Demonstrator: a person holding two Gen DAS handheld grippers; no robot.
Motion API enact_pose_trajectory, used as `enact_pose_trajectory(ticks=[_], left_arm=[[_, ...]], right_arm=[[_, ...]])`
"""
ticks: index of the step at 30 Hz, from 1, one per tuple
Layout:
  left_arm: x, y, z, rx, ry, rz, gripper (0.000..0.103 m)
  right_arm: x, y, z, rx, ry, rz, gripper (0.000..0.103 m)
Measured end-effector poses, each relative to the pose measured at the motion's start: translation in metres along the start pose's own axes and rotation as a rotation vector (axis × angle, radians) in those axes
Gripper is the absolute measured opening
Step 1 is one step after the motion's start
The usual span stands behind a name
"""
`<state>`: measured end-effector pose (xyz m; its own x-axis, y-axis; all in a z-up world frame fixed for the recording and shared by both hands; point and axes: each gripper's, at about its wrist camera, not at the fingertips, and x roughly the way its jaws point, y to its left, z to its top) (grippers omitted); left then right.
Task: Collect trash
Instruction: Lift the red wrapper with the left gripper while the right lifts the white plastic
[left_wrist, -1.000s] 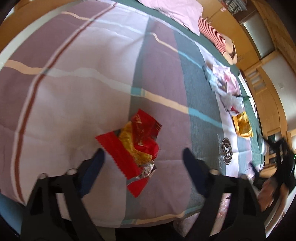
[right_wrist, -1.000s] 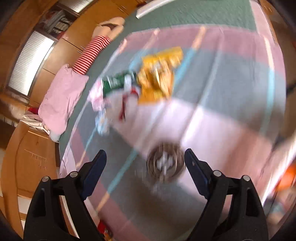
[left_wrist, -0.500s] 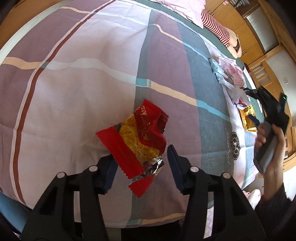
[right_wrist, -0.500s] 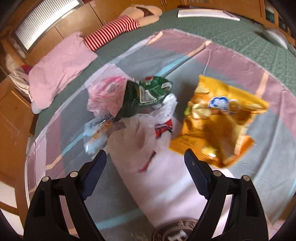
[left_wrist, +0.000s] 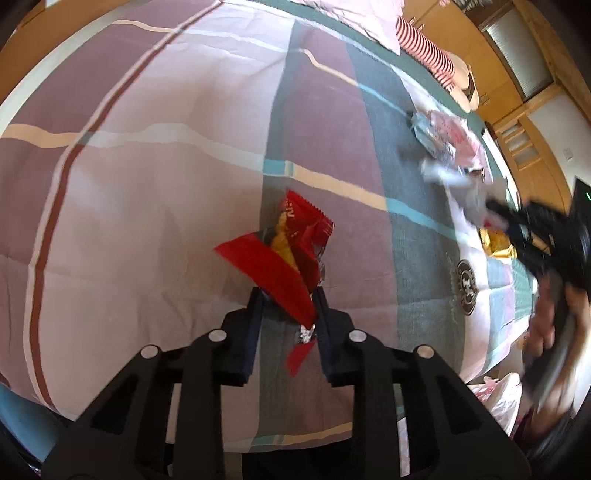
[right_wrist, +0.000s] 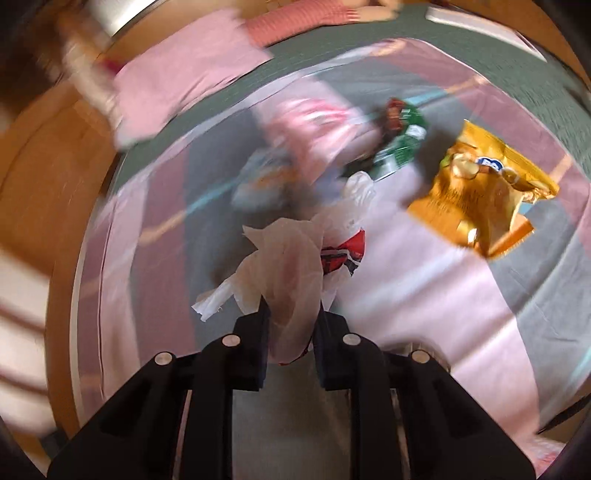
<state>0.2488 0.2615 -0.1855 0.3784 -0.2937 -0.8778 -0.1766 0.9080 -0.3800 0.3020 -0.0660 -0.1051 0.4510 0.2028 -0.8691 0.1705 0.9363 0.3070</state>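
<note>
- On the striped bedspread, left wrist view: left gripper pinched on the near edge of a red snack wrapper; jaws have just been closing, wrapper between them, pads pressing it. Wrapper is torn open, yellow showing inside; contents cannot be made out.
- Compared with a second ago: the wrapper, then flat on the cloth, now stands crumpled upward between the fingers.
- Far right of the same view: the person's hand with the right gripper, blurred, reaching into the litter pile.
- Right wrist view: right gripper narrow, clamped on a white plastic bag; jaws have just been closing. Bag bunched, a red printed scrap at its side; inside unreadable.
- Beyond, blurred: pink wrapper, green packet.
- Right: orange chip bag, lying apart from the white bag, mouth not visible.
- Earlier, those jaws stood wide and empty.
</note>
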Motion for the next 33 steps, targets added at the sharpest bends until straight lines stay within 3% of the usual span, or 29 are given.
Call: enact_pose_trajectory(ticks=[2, 4, 6, 9, 10, 12, 14, 18, 20, 24, 26, 28, 30, 32, 33], left_arm=[[-0.008, 0.004, 0.000, -0.008, -0.019, -0.005, 0.026], [-0.016, 0.007, -0.001, -0.013, -0.035, -0.016, 0.018], [-0.023, 0.010, 0.000, -0.023, -0.052, -0.026, 0.018], [-0.036, 0.017, 0.003, -0.047, -0.091, -0.039, 0.017], [-0.040, 0.020, 0.004, -0.058, -0.104, -0.037, 0.017], [-0.046, 0.027, 0.006, -0.081, -0.118, -0.033, 0.016], [-0.049, 0.037, 0.007, -0.117, -0.121, -0.042, 0.016], [-0.054, 0.053, 0.008, -0.180, -0.129, -0.063, 0.016], [-0.055, 0.060, 0.008, -0.212, -0.132, -0.079, 0.016], [-0.049, 0.058, 0.009, -0.224, -0.112, -0.115, 0.017], [-0.043, 0.053, 0.008, -0.211, -0.091, -0.133, 0.029], [-0.038, 0.048, 0.009, -0.197, -0.077, -0.137, 0.035], [-0.035, 0.046, 0.009, -0.190, -0.074, -0.128, 0.045], [-0.030, 0.042, 0.010, -0.183, -0.069, -0.122, 0.061], [-0.028, 0.040, 0.010, -0.178, -0.067, -0.125, 0.064]], right_arm=[[-0.013, 0.022, -0.018, -0.130, 0.042, -0.001, 0.021], [-0.018, 0.048, -0.033, -0.298, 0.102, -0.016, 0.021], [-0.024, 0.075, -0.054, -0.495, 0.107, -0.110, 0.021], [-0.024, 0.101, -0.072, -0.642, 0.115, -0.172, 0.022], [-0.023, 0.107, -0.076, -0.652, 0.133, -0.148, 0.025], [-0.024, 0.112, -0.077, -0.630, 0.148, -0.080, 0.046], [-0.030, 0.115, -0.073, -0.582, 0.109, -0.020, 0.058], [-0.032, 0.109, -0.067, -0.487, 0.043, -0.016, 0.076], [-0.021, 0.105, -0.066, -0.430, 0.064, -0.013, 0.077], [0.012, 0.094, -0.070, -0.331, 0.112, -0.032, 0.077], [0.032, 0.093, -0.076, -0.289, 0.164, 0.012, 0.077], [0.046, 0.093, -0.081, -0.278, 0.177, 0.020, 0.076], [0.050, 0.095, -0.084, -0.291, 0.164, 0.007, 0.045], [0.045, 0.092, -0.086, -0.282, 0.165, 0.018, 0.038], [0.041, 0.090, -0.086, -0.276, 0.161, 0.022, 0.036]])
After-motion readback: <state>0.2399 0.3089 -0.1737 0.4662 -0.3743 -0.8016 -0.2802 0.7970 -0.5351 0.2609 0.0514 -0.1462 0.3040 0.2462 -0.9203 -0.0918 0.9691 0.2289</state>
